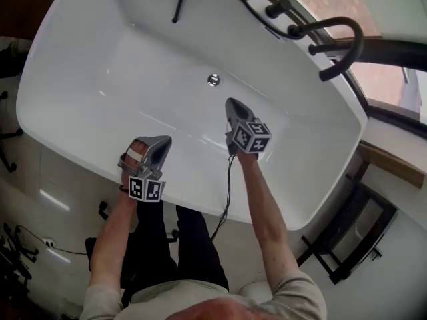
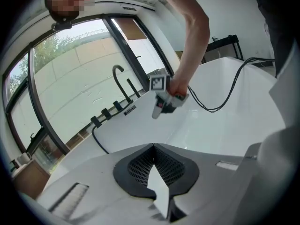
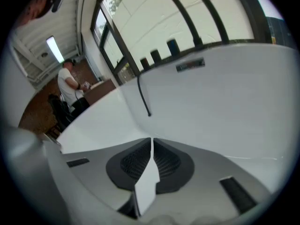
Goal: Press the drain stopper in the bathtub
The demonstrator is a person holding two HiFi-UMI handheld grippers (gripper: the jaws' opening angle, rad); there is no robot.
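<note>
Closest to my head camera are the person's two bare forearms [image 1: 270,212], each carrying a grey two-jaw tool. On my screen the left gripper [image 1: 162,142] hangs over the near rim of the glossy white rectangular bathtub [image 1: 73,79]. Its jaws are pressed together with nothing between them. Further in, the right gripper [image 1: 231,103] is down inside the tub, trailing a thin black cable [image 1: 229,179]. Its jaws are likewise closed on nothing. Their tips aim at the small round chrome drain stopper [image 1: 213,80], which sits in the tub's bottom just beyond them, untouched. Along the far rim I see a curved black faucet spout [image 1: 343,42] and a black hose [image 1: 181,5].
</note>
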